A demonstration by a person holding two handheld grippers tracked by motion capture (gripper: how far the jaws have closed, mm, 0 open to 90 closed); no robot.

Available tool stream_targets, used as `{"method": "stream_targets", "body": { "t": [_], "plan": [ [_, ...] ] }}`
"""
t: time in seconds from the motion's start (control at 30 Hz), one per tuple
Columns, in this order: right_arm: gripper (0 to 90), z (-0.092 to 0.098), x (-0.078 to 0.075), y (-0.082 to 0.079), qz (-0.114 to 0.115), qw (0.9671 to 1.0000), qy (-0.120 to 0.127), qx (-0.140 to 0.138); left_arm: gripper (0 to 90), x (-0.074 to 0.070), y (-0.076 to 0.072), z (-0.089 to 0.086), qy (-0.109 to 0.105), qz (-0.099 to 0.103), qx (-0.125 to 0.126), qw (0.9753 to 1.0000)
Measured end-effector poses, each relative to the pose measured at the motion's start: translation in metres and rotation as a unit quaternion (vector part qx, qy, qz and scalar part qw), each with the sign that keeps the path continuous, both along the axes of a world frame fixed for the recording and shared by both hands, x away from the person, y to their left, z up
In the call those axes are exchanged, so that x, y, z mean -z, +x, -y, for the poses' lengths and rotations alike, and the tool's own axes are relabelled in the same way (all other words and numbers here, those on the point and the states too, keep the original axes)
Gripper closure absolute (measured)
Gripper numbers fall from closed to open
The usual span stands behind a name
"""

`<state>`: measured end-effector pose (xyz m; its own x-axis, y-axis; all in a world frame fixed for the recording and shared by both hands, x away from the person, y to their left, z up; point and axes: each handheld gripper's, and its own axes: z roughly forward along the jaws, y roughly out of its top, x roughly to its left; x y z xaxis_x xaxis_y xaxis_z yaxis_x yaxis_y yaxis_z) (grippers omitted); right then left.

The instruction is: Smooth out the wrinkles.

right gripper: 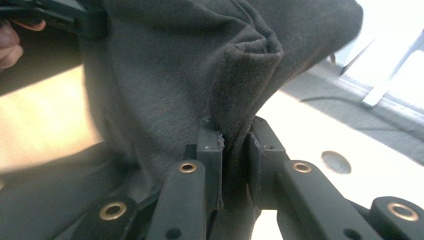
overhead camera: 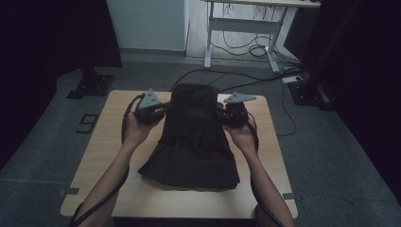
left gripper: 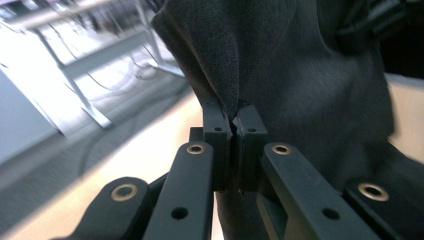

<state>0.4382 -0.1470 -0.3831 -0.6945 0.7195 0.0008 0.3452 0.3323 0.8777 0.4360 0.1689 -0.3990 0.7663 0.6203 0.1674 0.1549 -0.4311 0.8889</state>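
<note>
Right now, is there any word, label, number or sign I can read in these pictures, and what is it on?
None reads as text.
The floor mark left of the table looks like a "9" or a taped outline; I cannot tell which.
The dark skirt, pinched by the left tongs and right tongs, shows no label or print.

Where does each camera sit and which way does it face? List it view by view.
High view: above the person's side, looking forward and down at the table; both forearms, left gripper and right gripper flank the black skirt.
Left gripper view: rides the left gripper, looking along its jaws, shut on the skirt.
Right gripper view: rides the right gripper, jaws shut on the skirt; a hand shows at top left.
Shared: all three show the skirt.
</note>
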Motion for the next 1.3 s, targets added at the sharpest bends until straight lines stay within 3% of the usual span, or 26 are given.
{"method": "stream_targets", "body": {
  "t": [0.07, 0.1, 0.2, 0.4, 0.43, 0.63, 0.83, 0.97, 1.1, 1.2, 1.3],
  "plan": [
    [79.0, 0.000, 0.020, -0.007, -0.021, 0.9998, -0.004, -0.007, 85.8, 0.025, -0.008, -0.001, 0.009, -0.016, 0.004, 0.9998],
    [79.0, -0.001, 0.035, -0.013, -0.033, 0.9994, -0.002, -0.009, 85.8, 0.034, -0.010, -0.001, 0.005, -0.025, 0.005, 0.9997],
    [78.9, 0.001, 0.060, -0.024, -0.058, 0.9982, 0.007, -0.011, 85.7, 0.058, -0.018, -0.004, -0.006, -0.054, 0.010, 0.9985],
    [78.8, 0.002, 0.087, -0.045, -0.083, 0.9962, 0.019, -0.021, 85.5, 0.071, -0.031, -0.007, -0.006, -0.075, 0.022, 0.9969],
    [78.8, 0.002, 0.091, -0.049, -0.084, 0.9960, 0.019, -0.024, 85.4, 0.075, -0.036, -0.008, -0.007, -0.087, 0.027, 0.9958],
    [78.4, 0.001, 0.106, -0.065, -0.101, 0.9941, 0.019, -0.036, 84.9, 0.085, -0.053, -0.011, 0.003, -0.111, 0.041, 0.9929],
    [77.8, 0.002, 0.121, -0.079, -0.124, 0.9907, 0.029, -0.047, 84.1, 0.100, -0.067, -0.015, 0.005, -0.145, 0.052, 0.9881],
    [76.9, 0.001, 0.129, -0.085, -0.137, 0.9885, 0.036, -0.053, 81.0, 0.108, -0.074, -0.016, 0.015, -0.152, 0.053, 0.9868],
    [65.4, 0.003, 0.130, -0.091, -0.142, 0.9870, 0.045, -0.062, 57.9, 0.106, -0.081, -0.021, 0.011, -0.147, 0.049, 0.9878],
    [48.8, 0.006, 0.126, -0.094, -0.135, 0.9875, 0.046, -0.067, 45.3, 0.100, -0.085, -0.025, 0.025, -0.144, 0.043, 0.9884],
    [36.6, 0.017, 0.123, -0.100, -0.123, 0.9899, 0.037, -0.060, 36.9, 0.101, -0.087, -0.037, 0.042, -0.151, 0.034, 0.9871]
  ]
}}
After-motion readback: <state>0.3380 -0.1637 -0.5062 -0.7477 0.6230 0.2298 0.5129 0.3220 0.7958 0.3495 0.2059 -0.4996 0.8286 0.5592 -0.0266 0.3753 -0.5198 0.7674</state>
